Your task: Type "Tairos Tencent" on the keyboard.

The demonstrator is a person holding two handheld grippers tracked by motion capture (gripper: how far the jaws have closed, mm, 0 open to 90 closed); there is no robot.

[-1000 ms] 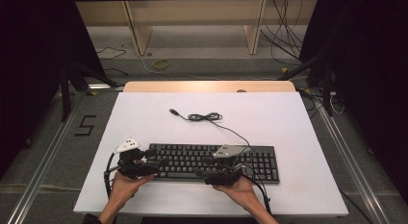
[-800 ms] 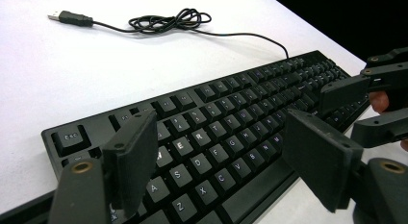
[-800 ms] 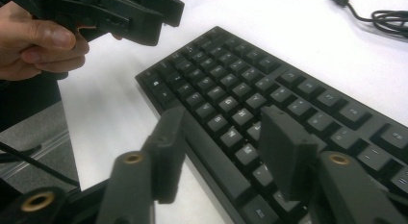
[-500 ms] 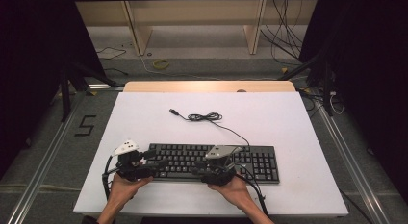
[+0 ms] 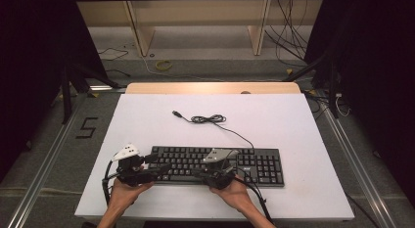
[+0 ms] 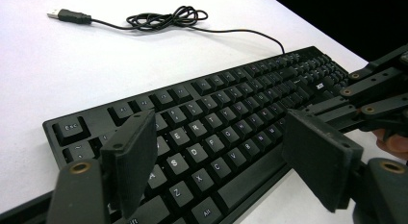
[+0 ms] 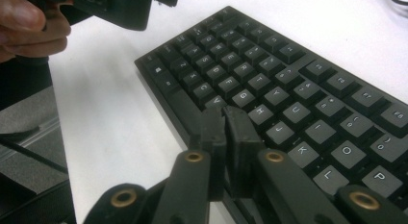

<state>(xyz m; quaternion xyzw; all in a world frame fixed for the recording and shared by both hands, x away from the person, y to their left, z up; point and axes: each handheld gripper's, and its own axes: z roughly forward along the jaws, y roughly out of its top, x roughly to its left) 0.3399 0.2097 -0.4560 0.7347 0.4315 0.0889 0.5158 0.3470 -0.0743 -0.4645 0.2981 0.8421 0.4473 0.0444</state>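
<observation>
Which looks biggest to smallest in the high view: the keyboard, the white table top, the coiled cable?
1. White table top
2. Keyboard
3. Coiled cable, clearly the smallest.

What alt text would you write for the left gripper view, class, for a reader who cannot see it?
The left gripper's two black jaws stand wide apart, holding nothing, above the left end of a black keyboard on a white table. The keyboard's cable lies coiled beyond it, ending in a loose USB plug; the right gripper enters at right.
</observation>
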